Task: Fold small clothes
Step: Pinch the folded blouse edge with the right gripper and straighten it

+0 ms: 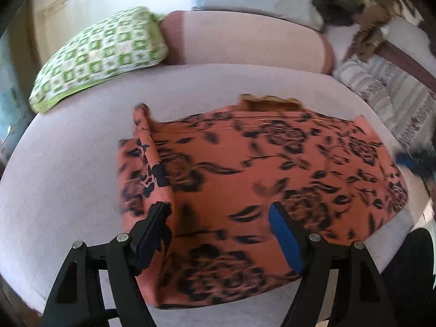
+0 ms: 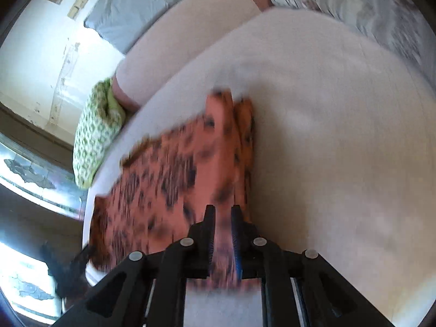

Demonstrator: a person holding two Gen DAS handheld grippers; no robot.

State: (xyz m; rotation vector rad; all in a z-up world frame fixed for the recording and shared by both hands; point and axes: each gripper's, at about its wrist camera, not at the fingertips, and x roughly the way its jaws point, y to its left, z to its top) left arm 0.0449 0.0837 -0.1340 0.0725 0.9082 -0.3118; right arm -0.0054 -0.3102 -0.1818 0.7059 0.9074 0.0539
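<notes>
Spread flat on the pale bed surface (image 1: 68, 169) lies the orange garment with dark floral print (image 1: 259, 169), its left side folded over into a narrow rolled band and a mustard-coloured edge showing at its far side. In the right wrist view the same garment (image 2: 169, 179) stretches away from the camera, blurred, with one long edge doubled up along its right side.

Over the near part of the cloth, the left gripper (image 1: 220, 212) has its fingers spread wide; the left finger's tip sits at the folded band and the blue-padded right finger (image 1: 283, 234) stands over the open print, with nothing clamped between them. Whether either tip actually touches the fabric cannot be told.

By contrast, the right gripper (image 2: 223, 215) shows only a narrow gap between its fingers. Orange cloth is visible in that gap, but blur hides whether the pads press on it.

Beyond the garment, a green-and-white checked pillow (image 1: 100, 54) leans beside a pinkish bolster (image 1: 245, 41), a striped blanket (image 1: 387, 90) lies at the right, and a dark furry shape (image 1: 338, 5) rests further back.
</notes>
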